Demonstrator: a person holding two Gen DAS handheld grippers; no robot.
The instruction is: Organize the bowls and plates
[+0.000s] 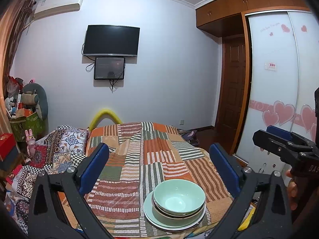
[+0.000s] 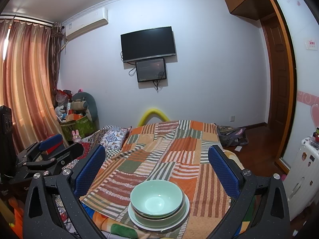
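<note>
Left wrist view showed both grippers, left gripper and right gripper, jaws apart and empty, hovering above the celadon bowls nested on stacked plates (probably already sorted) near the patchwork bedspread's front edge.

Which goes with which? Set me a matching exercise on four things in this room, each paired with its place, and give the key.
Things:
1. bowl
2. television
3. air conditioner
4. curtain

Places:
A. high on the wall, near the ceiling
B. on the stacked plates on the striped blanket
C. hanging at the left side of the room
D. middle of the wall, above a smaller screen

Pairs: 1-B, 2-D, 3-A, 4-C
</note>
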